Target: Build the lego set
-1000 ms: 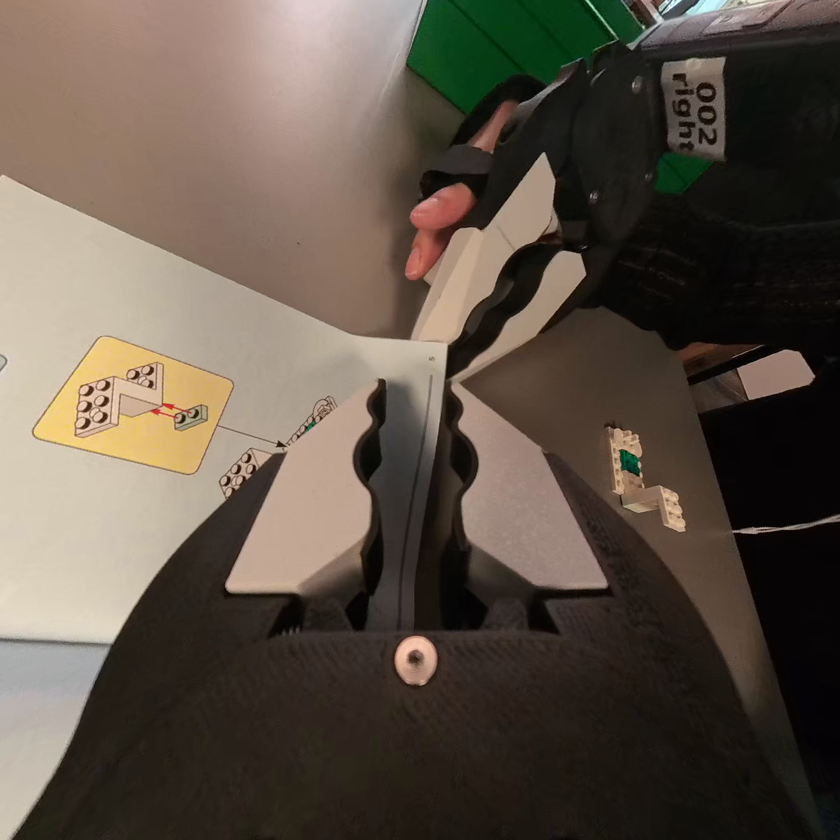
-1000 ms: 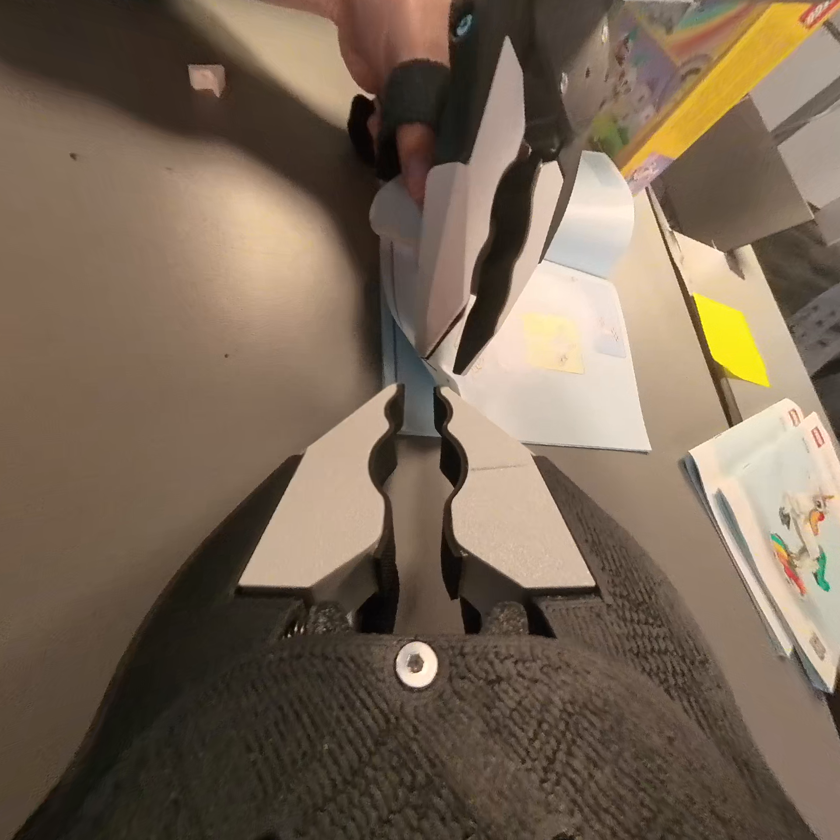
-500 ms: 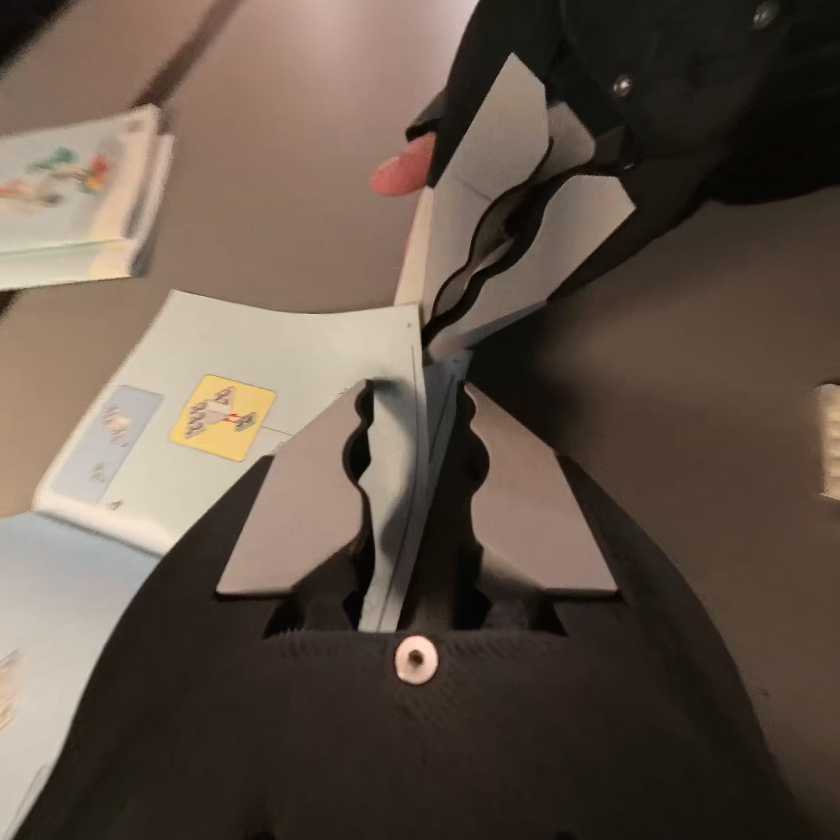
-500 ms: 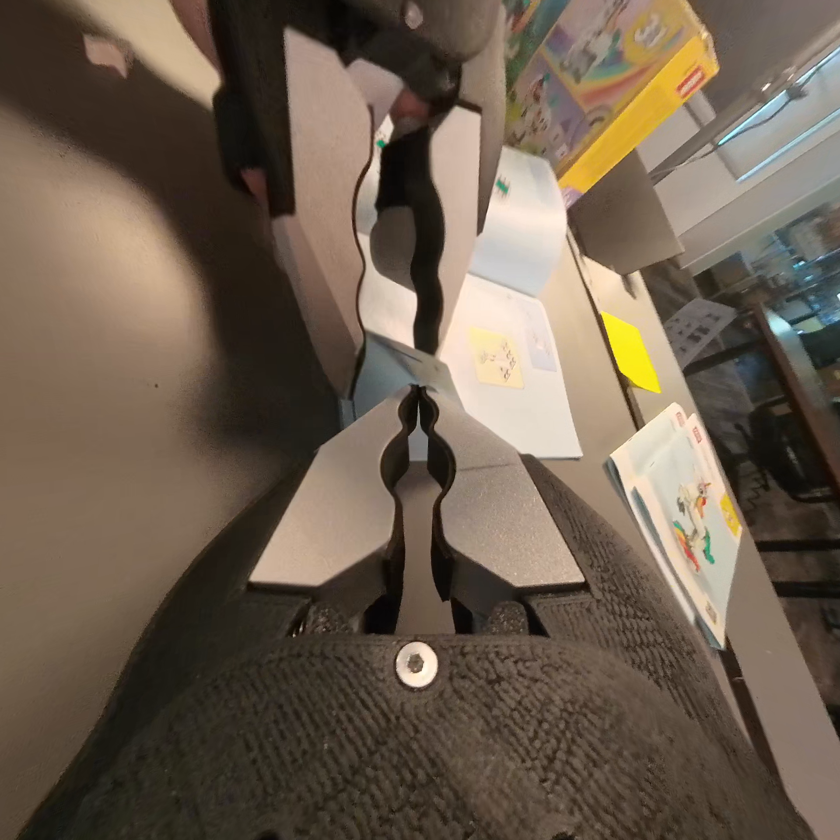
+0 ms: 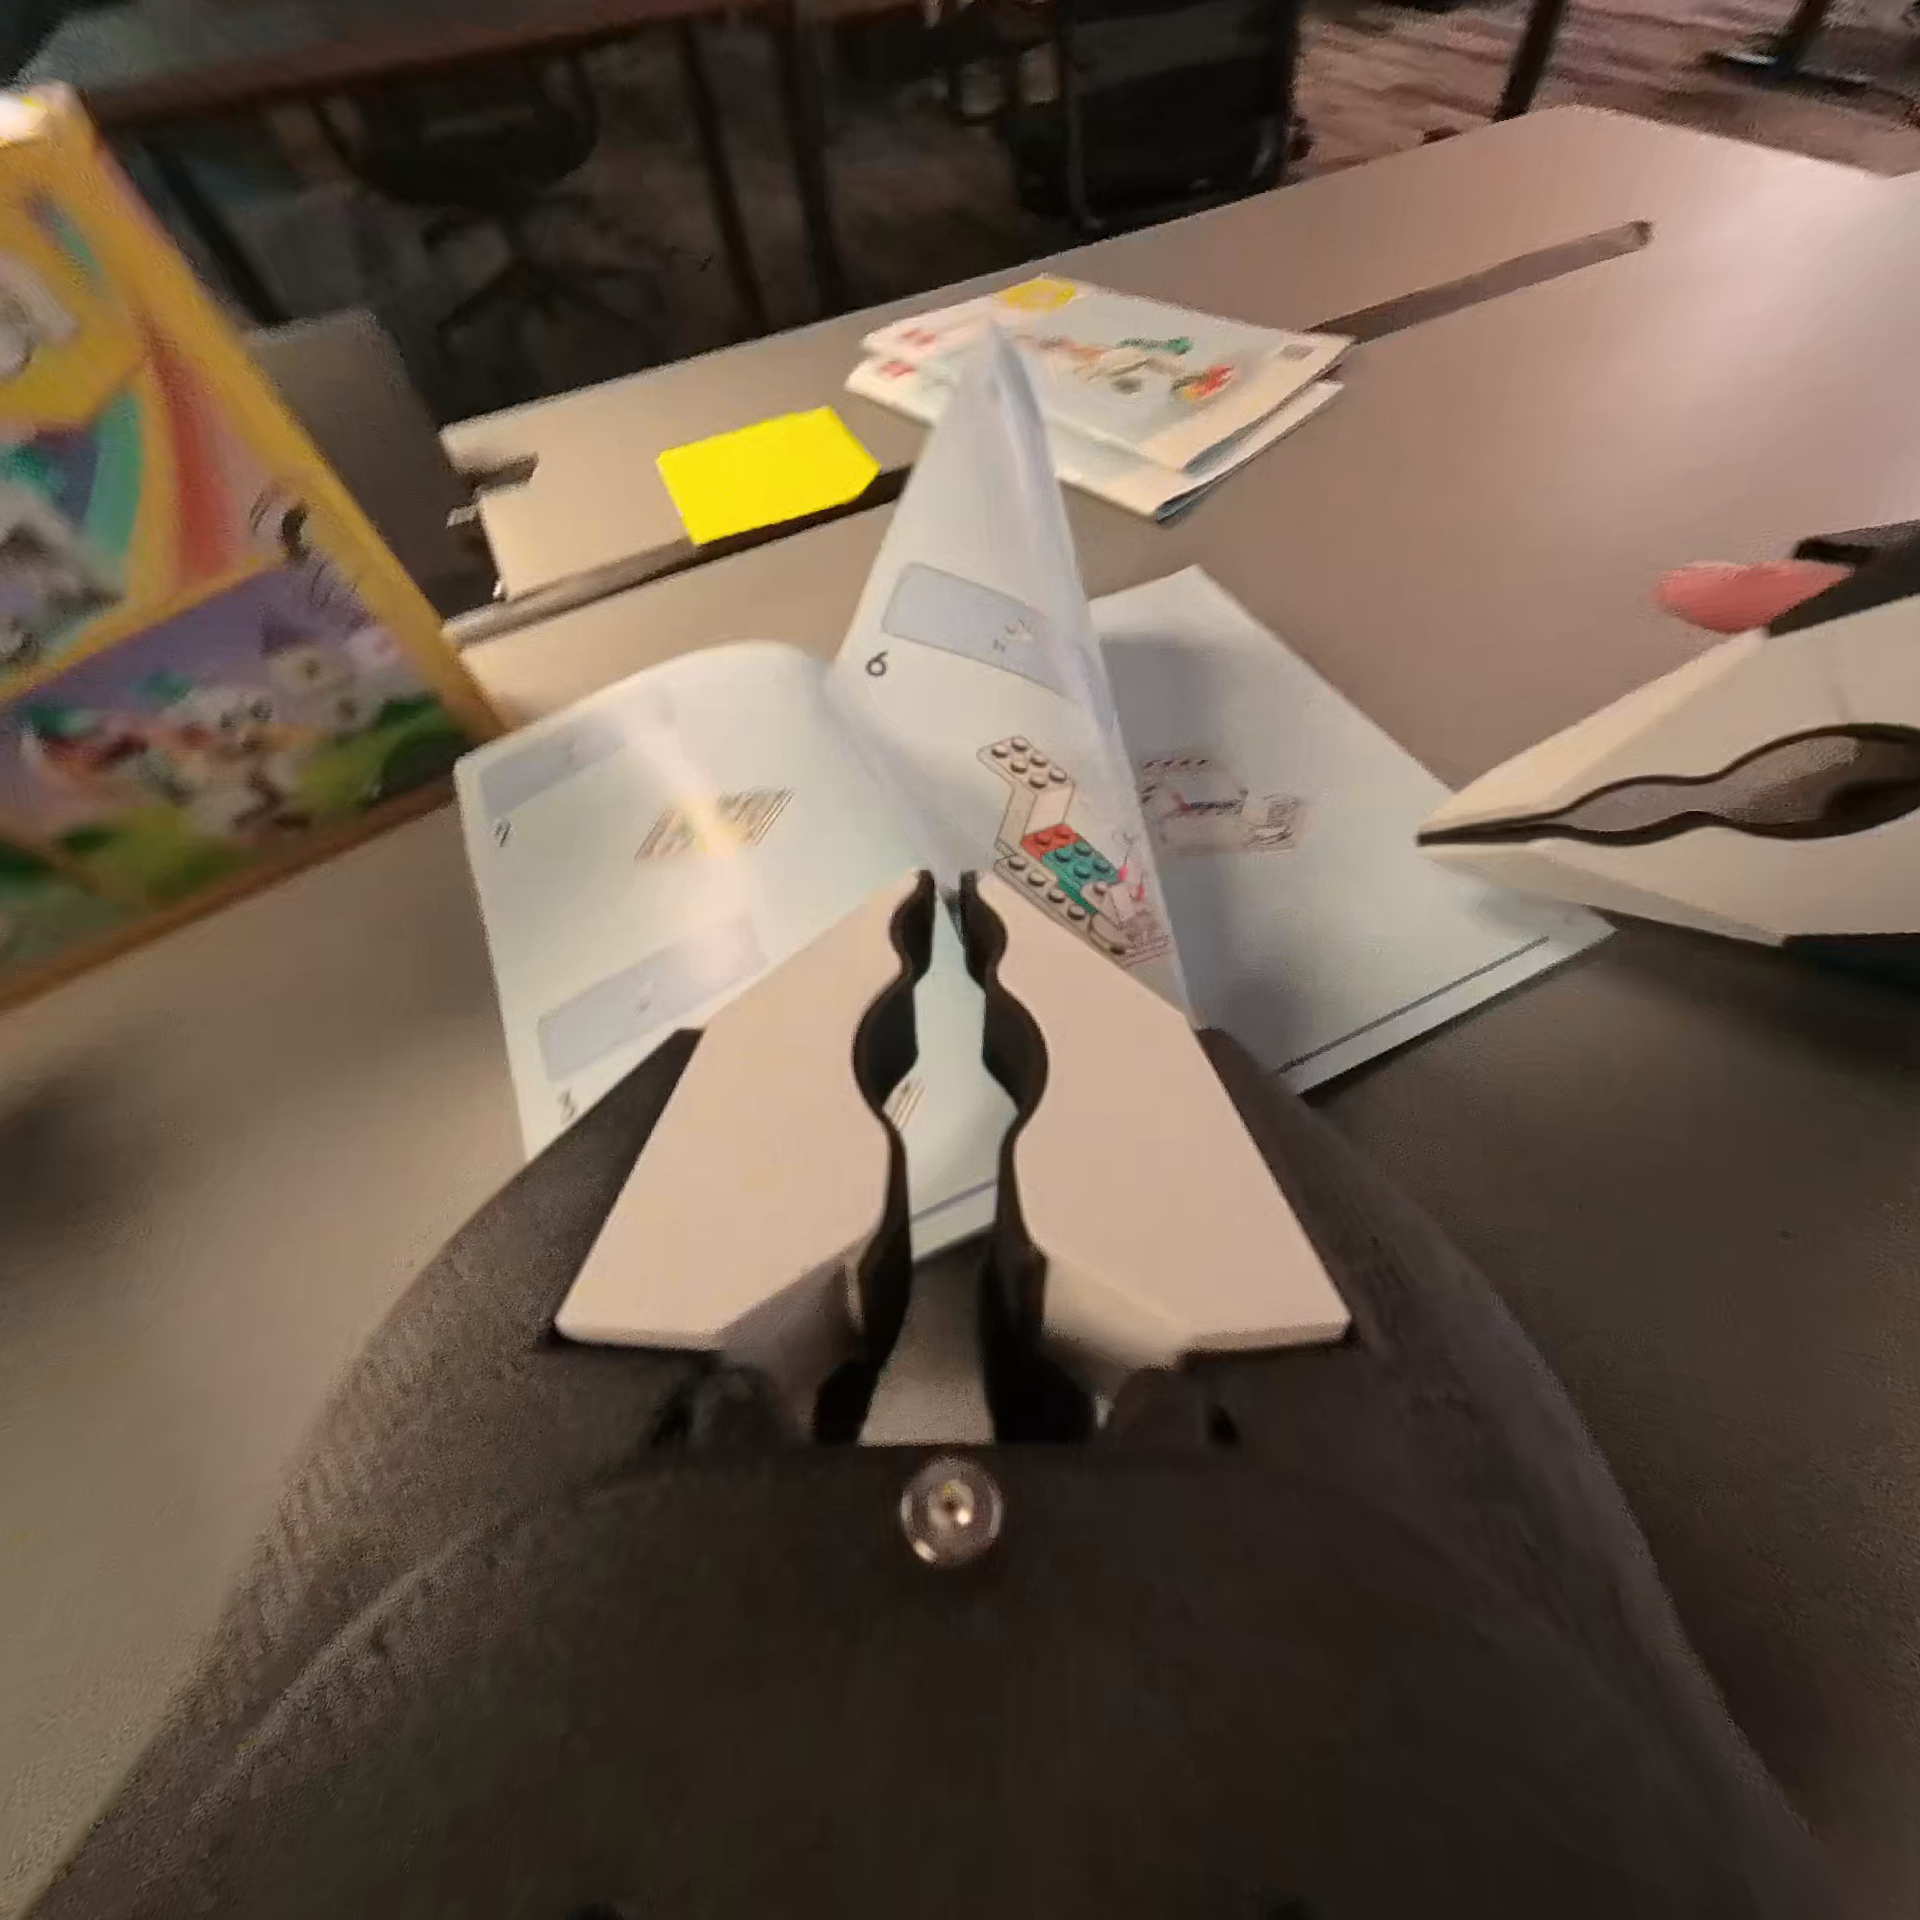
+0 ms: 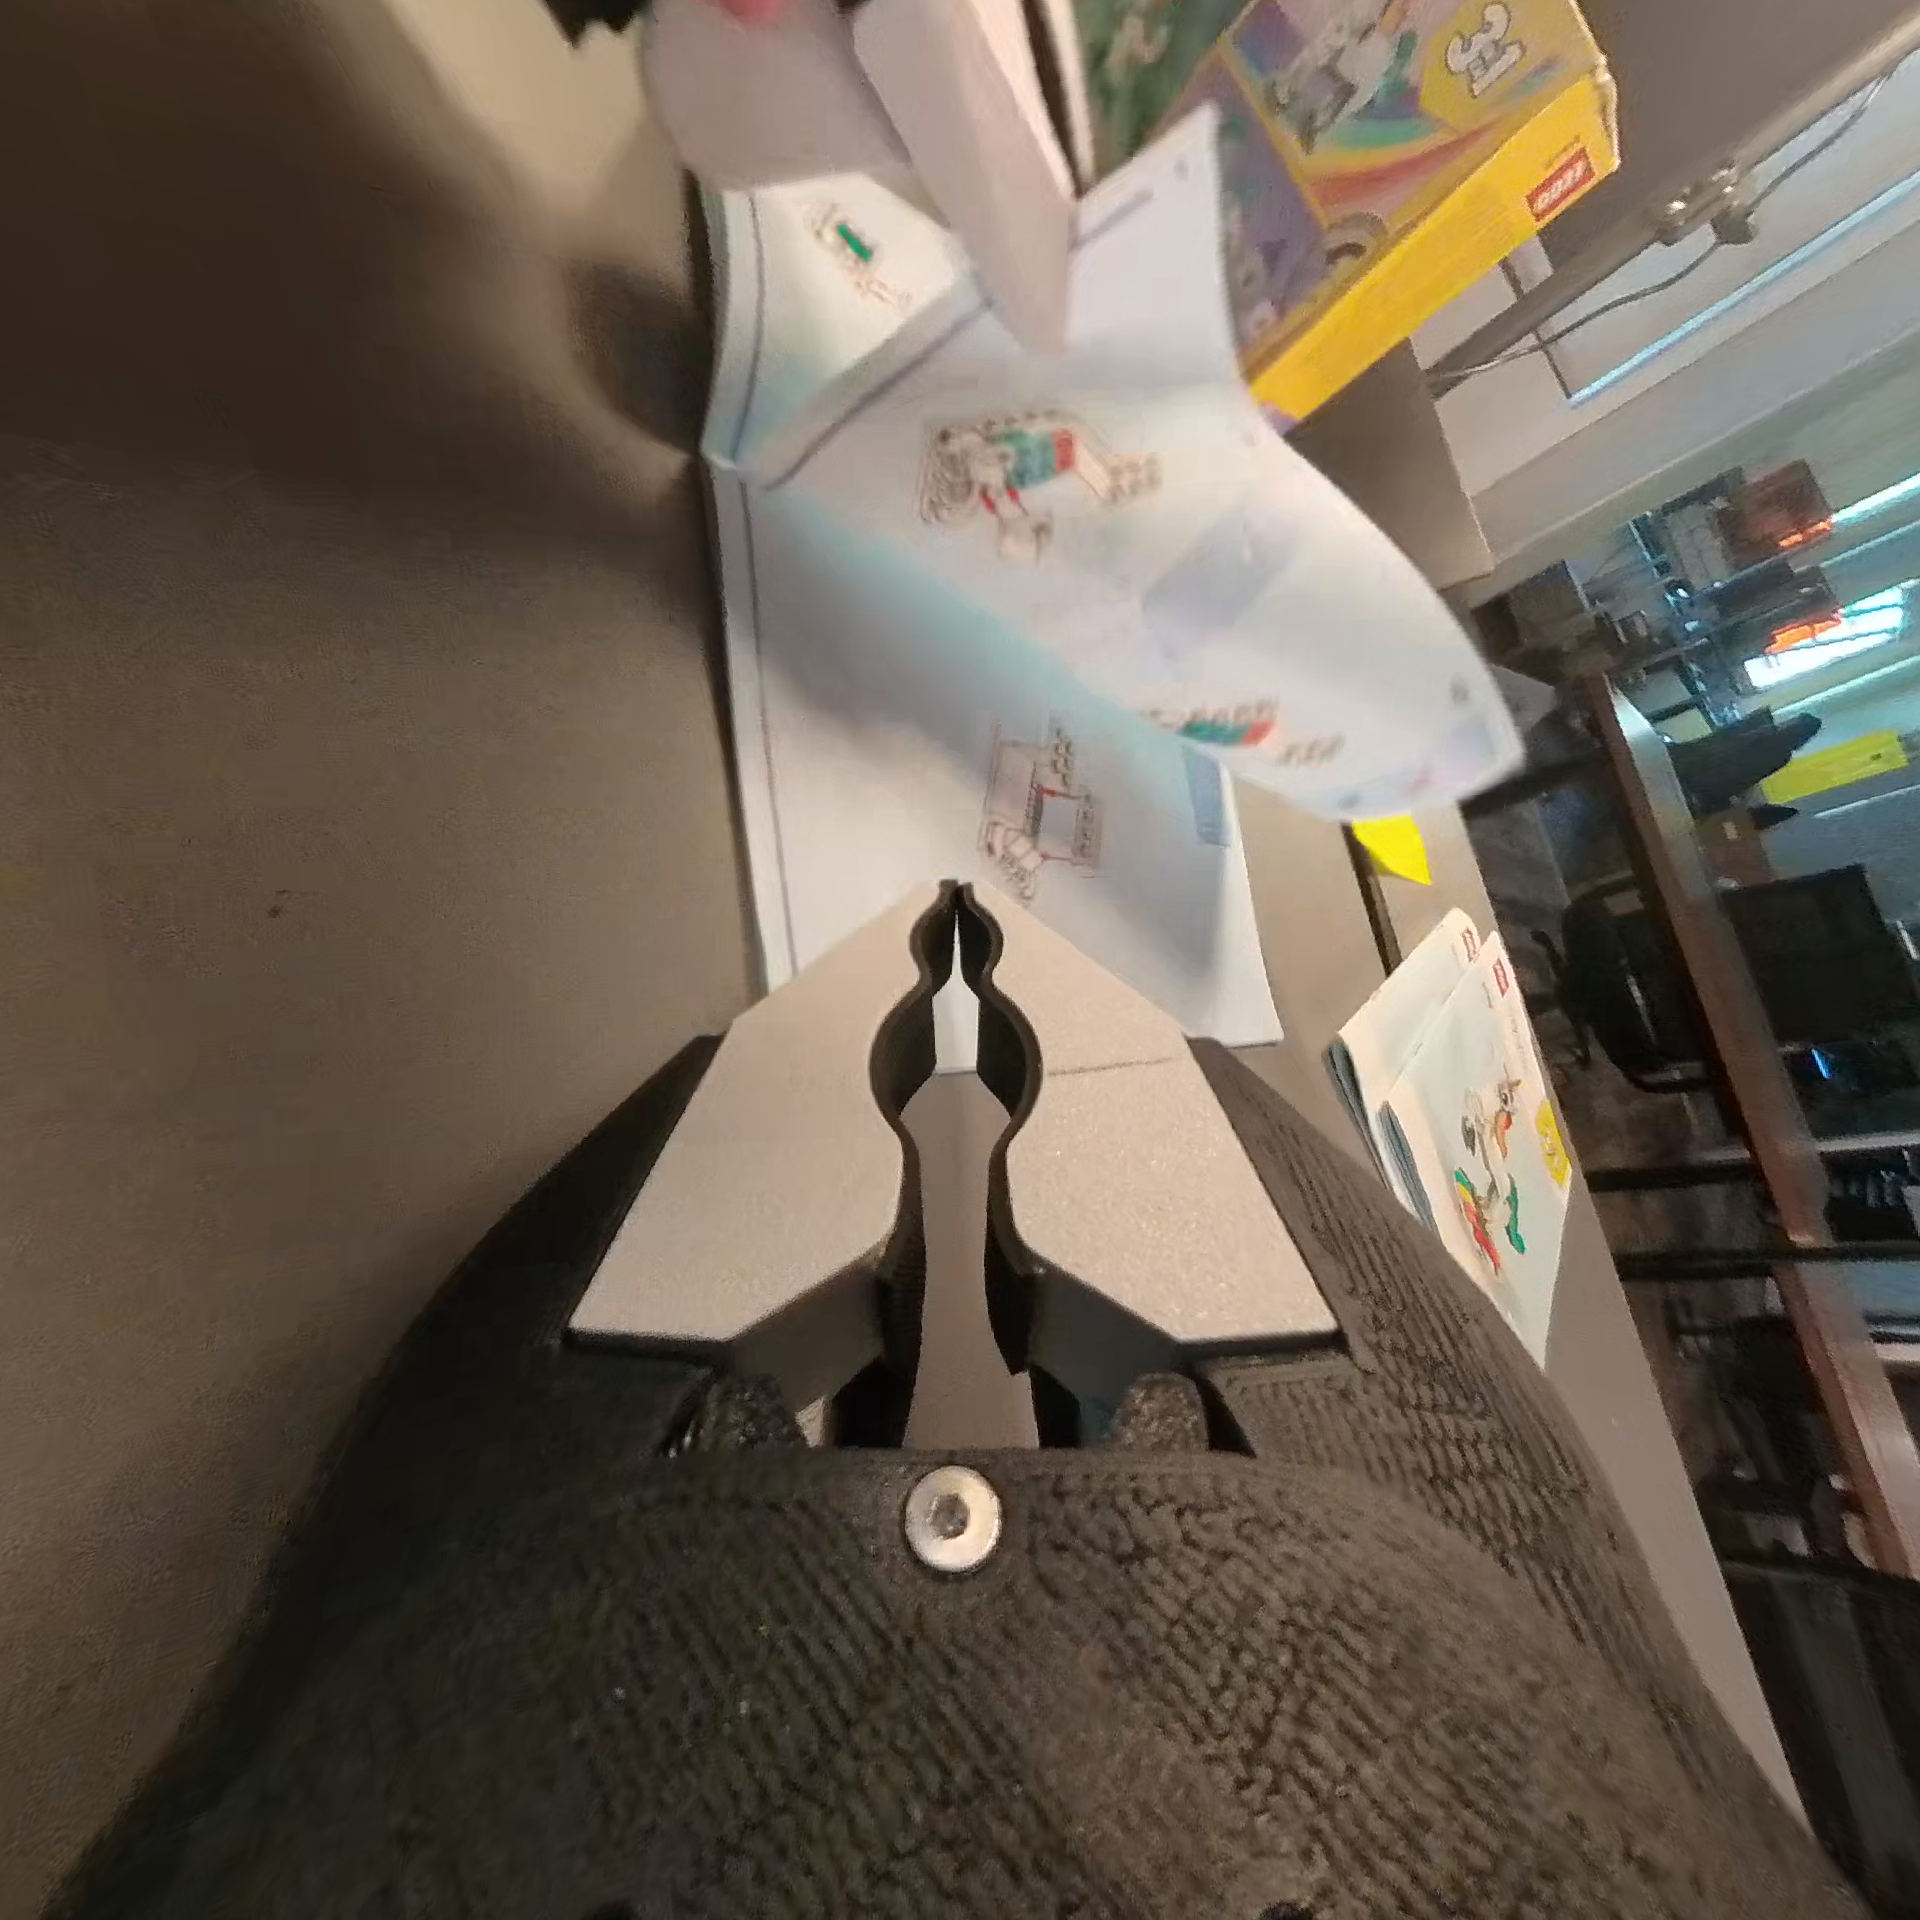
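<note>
hovering my left gripper [image 5: 940, 904] over the open instruction booklet [image 5: 644, 831] on the grey table [image 5: 1558, 1299], fingers a narrow slit apart, holding nothing; one page [image 5: 987, 623] stands upright just ahead. my right gripper [image 6: 954, 914] has tips touching, empty. lego box [image 5: 156, 623] at left, more booklets [image 5: 1122, 405] beyond.
</note>
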`<state>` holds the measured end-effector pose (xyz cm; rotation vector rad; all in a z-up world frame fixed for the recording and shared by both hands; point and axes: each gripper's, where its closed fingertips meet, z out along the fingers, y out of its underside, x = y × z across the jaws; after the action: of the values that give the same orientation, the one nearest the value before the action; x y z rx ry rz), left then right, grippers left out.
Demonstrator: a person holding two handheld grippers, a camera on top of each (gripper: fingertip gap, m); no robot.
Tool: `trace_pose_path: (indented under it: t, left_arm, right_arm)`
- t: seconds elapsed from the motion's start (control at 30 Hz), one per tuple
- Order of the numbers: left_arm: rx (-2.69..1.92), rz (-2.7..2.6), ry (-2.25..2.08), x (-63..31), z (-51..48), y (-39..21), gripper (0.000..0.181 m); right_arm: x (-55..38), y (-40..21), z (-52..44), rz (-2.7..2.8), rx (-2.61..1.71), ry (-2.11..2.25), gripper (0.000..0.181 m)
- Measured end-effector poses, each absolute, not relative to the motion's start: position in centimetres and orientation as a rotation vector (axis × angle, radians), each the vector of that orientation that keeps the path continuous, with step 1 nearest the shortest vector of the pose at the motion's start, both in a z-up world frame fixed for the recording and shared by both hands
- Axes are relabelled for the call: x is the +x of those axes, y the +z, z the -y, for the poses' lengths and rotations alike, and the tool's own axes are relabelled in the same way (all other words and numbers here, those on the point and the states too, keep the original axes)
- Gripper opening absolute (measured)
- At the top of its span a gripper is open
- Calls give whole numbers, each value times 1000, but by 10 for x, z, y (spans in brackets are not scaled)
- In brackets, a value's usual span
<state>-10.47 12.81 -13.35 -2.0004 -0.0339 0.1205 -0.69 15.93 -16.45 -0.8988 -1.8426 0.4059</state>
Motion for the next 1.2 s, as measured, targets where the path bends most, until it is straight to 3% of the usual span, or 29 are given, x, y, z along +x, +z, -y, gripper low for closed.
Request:
trace_pose_path:
  t: [0.23, 0.57, 0.97, 1.2]
  left_arm:
    - [-2084, 133, 54, -115, -107, -148, 7]
    - [-2107, 84, 86, -132, -71, -149, 40]
    - [-1687, 164, 115, -173, -47, -80, 49]
    - [-1600, 62, 192, -161, -47, -68, 50]
  right_arm:
    - [-54, -144, -142, 1728, -1051, 506, 0]
    - [-113, -161, -126, 1823, -1175, 645, 10]
    - [-121, -175, -120, 1956, -1310, 793, 24]
    - [-119, -179, -123, 1979, -1453, 914, 31]
